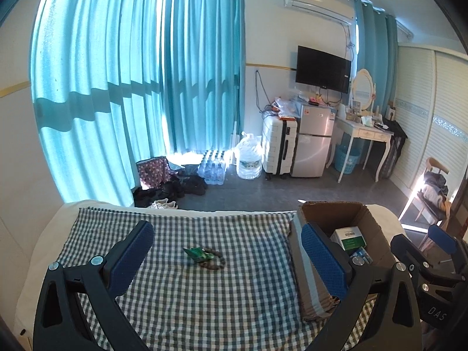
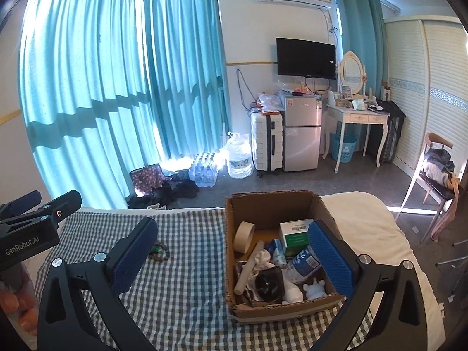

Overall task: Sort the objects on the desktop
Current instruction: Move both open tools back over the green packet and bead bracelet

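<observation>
Plainly, my left gripper (image 1: 226, 251) had its blue pads spread as wide as they went, with nothing between them, and it hung above the checked cloth (image 1: 204, 298) that covered the bed. Framed in the gap, farther along the cloth, lay a small green packet (image 1: 196, 253) touching a string of dark beads (image 1: 215, 260). My right gripper (image 2: 234, 251) was just as wide apart and empty, its right pad in front of the cardboard box (image 2: 257, 204) that sat on the cloth to the right of the beads.

I could see the box was open at the top and crowded: a roll of tape (image 2: 244, 237) leaned on its left wall, a green and white carton (image 2: 294, 234) stood toward the back, a crumpled plastic bottle (image 2: 301, 264) lay near the middle, a black round object (image 2: 267, 283) sat lower down, and a small white figurine (image 2: 314, 289) stood in the near corner. A hand (image 2: 17, 307) gripped the left tool at the edge of the right view.

Beyond the bed stood turquoise curtains (image 1: 117, 82), a white suitcase (image 1: 278, 143) and a small fridge (image 1: 314, 137).
</observation>
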A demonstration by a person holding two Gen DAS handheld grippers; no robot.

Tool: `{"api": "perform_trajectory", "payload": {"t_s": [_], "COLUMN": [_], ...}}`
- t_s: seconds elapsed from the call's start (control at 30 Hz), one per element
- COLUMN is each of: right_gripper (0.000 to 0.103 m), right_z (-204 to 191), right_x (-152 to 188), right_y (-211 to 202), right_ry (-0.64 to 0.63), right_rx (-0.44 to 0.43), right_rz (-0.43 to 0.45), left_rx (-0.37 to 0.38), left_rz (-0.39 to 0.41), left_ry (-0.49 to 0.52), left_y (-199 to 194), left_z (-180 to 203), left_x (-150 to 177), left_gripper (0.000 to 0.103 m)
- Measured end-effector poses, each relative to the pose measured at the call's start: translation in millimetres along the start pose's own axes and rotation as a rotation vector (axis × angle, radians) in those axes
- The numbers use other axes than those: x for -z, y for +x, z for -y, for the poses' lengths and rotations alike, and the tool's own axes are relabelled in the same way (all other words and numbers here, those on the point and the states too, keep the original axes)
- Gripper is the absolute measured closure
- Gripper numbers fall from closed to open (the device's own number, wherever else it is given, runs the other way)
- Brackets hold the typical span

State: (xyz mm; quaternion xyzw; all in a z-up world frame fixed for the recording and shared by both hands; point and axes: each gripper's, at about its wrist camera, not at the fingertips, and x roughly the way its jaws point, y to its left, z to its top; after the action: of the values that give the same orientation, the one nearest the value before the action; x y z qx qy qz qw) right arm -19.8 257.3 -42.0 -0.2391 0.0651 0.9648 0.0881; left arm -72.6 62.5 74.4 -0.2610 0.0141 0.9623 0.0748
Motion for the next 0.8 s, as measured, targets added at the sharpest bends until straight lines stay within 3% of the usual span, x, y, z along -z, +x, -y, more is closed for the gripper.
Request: {"api": "perform_trajectory", "payload": {"t_s": [0.4, 0.8], "right_gripper": [0.000, 0.000], "right_z": [-46.7, -70.4], "right_x": [6.4, 20.2], "right_y": [8.0, 31.4], "right_ry": [-0.074, -0.120], "right_rx": [-0.057, -0.087], "right_rz": [-0.013, -0.056], "left_rx": [-0.028, -0.070], "left_rz": [-0.019, -0.067], "left_ry": [-0.053, -0.061], "left_y": [-0.4, 23.8], "left_z": [-49.9, -71.4], "left_x": [5.9, 22.0], "left_gripper": [0.000, 0.000]}}
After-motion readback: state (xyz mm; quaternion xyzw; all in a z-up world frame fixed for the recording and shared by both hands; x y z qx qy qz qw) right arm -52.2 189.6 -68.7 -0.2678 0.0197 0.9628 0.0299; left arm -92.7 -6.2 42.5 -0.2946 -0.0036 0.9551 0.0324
